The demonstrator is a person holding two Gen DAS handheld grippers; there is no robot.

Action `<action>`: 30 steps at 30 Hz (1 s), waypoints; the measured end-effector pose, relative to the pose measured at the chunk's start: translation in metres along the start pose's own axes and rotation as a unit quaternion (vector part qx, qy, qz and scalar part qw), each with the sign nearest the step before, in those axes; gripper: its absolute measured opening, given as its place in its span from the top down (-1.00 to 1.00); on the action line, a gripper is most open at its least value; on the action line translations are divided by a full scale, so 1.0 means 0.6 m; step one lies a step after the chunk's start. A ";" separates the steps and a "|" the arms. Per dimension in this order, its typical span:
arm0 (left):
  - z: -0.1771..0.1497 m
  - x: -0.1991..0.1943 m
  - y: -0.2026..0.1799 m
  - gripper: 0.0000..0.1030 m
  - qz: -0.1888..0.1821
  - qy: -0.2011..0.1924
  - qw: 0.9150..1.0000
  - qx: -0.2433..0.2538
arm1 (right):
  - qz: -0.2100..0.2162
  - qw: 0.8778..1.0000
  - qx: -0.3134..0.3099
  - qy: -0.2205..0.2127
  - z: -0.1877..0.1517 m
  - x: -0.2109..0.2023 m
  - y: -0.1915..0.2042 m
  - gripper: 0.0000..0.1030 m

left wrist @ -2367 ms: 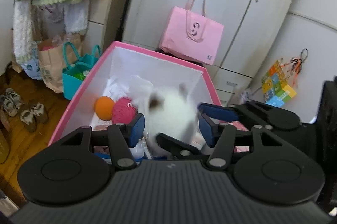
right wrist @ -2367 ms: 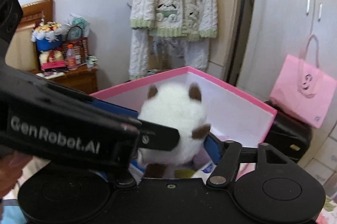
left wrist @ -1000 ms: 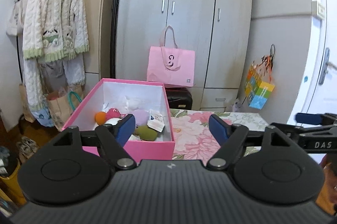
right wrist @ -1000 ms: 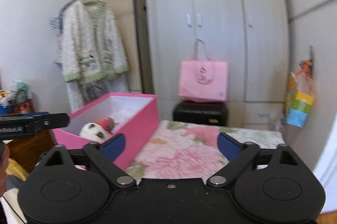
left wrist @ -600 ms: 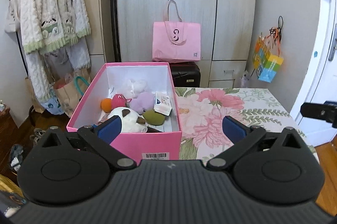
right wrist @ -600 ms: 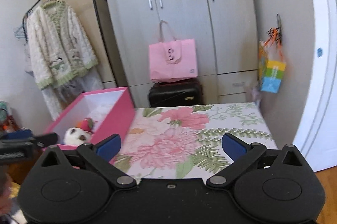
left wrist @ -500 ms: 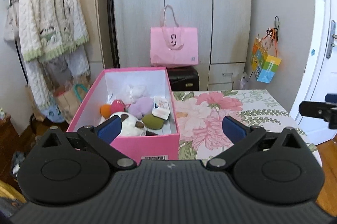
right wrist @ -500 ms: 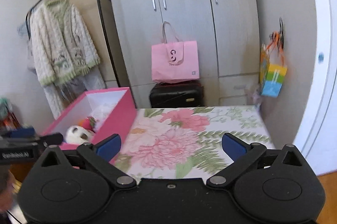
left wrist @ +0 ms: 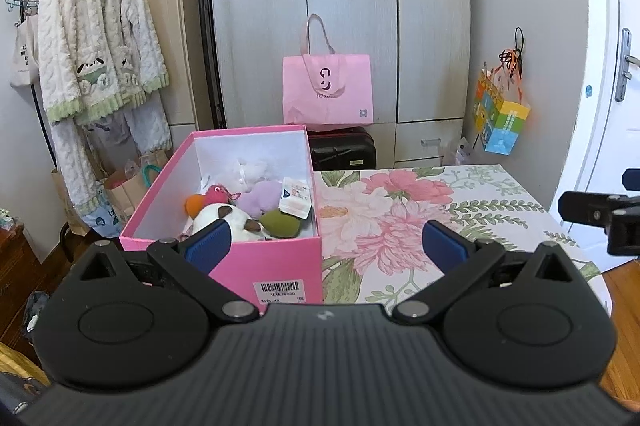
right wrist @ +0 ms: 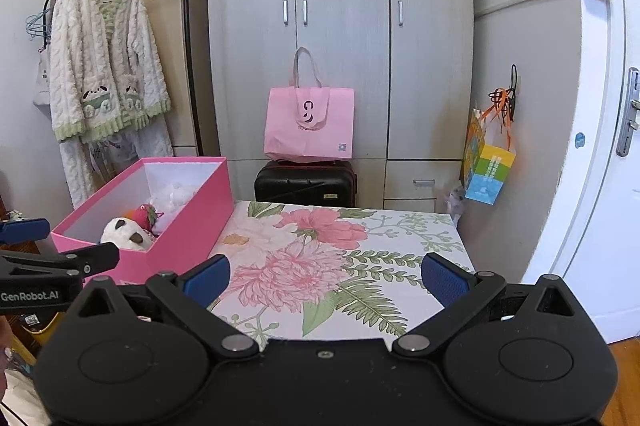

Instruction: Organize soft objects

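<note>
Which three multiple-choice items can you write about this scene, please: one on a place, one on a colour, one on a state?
1. Where does the white plush toy lie?
A. On the floral tablecloth
B. In the pink box
C. In the pink bag

2. What colour is the suitcase under the pink bag?
A. Black
B. Red
C. White

3. How is the left gripper?
A. Shut on a toy
B. Shut, empty
C. Open, empty

Answers: 1 B, the toy sits among other toys inside the box; 2 A, its shell is black; 3 C, the pads stand far apart with nothing between them.
</note>
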State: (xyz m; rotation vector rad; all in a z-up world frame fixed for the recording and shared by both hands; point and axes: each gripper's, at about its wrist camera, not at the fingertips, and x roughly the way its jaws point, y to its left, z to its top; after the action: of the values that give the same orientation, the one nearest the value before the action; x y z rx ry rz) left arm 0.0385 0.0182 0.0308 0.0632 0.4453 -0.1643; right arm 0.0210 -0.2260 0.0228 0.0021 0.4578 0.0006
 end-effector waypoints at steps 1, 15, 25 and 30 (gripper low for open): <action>0.000 0.001 0.001 -1.00 -0.002 0.003 1.000 -0.002 | 0.000 1.000 0.001 0.002 -0.001 0.001 -0.001 -1.00; -0.011 0.001 -0.011 -1.00 0.011 0.002 1.000 0.014 | -0.030 0.999 -0.020 0.007 -0.015 0.008 0.000 -1.00; -0.014 -0.008 -0.012 -1.00 0.023 -0.007 1.000 0.010 | -0.032 0.999 -0.021 0.002 -0.019 0.001 -0.002 -1.00; -0.016 -0.007 -0.001 -1.00 0.024 -0.004 1.000 -0.011 | -0.039 0.999 -0.030 -0.001 -0.021 -0.002 -0.004 -1.00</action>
State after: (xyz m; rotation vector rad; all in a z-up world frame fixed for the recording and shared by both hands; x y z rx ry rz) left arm 0.0308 0.0194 0.0237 0.0507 0.4374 -0.1122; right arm 0.0146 -0.2286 0.0121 -0.0739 0.4546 -0.0617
